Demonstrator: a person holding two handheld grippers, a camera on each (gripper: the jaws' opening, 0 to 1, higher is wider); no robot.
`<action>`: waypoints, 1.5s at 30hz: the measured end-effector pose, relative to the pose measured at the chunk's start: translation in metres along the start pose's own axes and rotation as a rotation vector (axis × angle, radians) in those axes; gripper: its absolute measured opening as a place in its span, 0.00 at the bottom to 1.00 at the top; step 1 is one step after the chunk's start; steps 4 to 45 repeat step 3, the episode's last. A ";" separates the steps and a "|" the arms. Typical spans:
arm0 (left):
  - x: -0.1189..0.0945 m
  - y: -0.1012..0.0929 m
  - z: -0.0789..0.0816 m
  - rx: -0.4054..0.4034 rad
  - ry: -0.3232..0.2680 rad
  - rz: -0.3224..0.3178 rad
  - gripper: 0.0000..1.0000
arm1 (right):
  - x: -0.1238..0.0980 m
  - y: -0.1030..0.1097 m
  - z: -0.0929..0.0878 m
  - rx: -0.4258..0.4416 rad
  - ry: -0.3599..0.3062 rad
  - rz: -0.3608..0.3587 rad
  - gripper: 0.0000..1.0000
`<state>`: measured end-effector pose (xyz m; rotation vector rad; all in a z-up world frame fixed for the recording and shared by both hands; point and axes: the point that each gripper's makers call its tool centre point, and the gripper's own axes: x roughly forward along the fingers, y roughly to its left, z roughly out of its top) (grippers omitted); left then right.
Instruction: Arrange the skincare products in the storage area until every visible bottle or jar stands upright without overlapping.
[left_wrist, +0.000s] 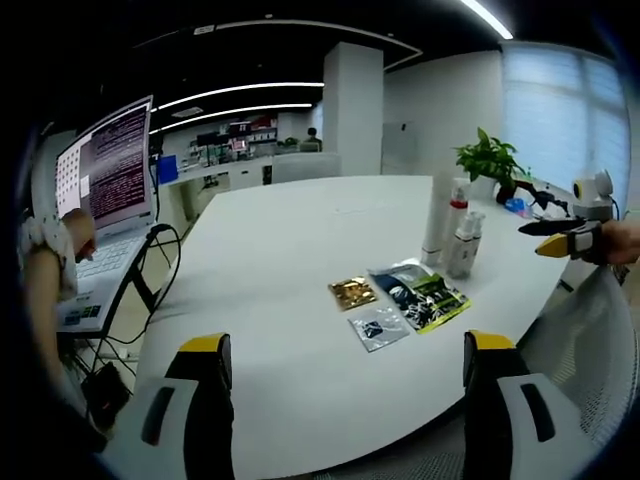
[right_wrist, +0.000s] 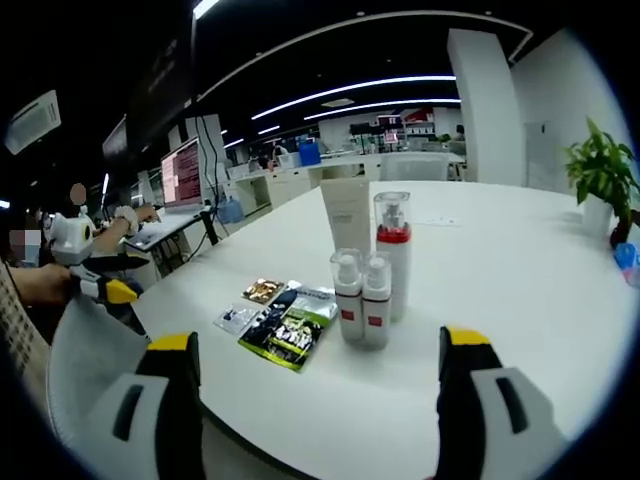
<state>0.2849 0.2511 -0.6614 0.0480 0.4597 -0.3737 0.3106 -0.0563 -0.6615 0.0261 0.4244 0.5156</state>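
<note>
On the white table (left_wrist: 290, 270) stand a white tube (right_wrist: 346, 222), a tall bottle with a red band (right_wrist: 392, 250) and two small pump bottles (right_wrist: 360, 298), all upright and close together. The same group of bottles (left_wrist: 452, 230) appears at the right in the left gripper view. Several flat sachets (right_wrist: 282, 322) lie beside them, also seen as sachets (left_wrist: 400, 300). My left gripper (left_wrist: 345, 400) is open at the near table edge, facing the sachets. My right gripper (right_wrist: 315, 400) is open in front of the bottles. The right gripper (left_wrist: 565, 238) also shows held in a hand; the left gripper (right_wrist: 100, 280) shows likewise.
A laptop (left_wrist: 105, 200) on a stand sits at the left with a person's arm (left_wrist: 45, 270) by it. A potted plant (left_wrist: 492, 160) stands at the table's far right, with a blue item (right_wrist: 628, 262) beside it. A mesh chair back (left_wrist: 590, 360) is near the table edge.
</note>
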 end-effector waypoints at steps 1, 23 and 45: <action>0.000 0.000 0.000 0.003 0.002 -0.001 0.94 | 0.000 0.000 0.000 -0.001 0.001 0.000 1.00; 0.000 -0.002 -0.001 0.006 0.008 -0.004 0.94 | 0.000 0.000 0.000 -0.005 0.001 0.002 1.00; 0.000 -0.002 -0.001 0.006 0.008 -0.004 0.94 | 0.000 0.000 0.000 -0.005 0.001 0.002 1.00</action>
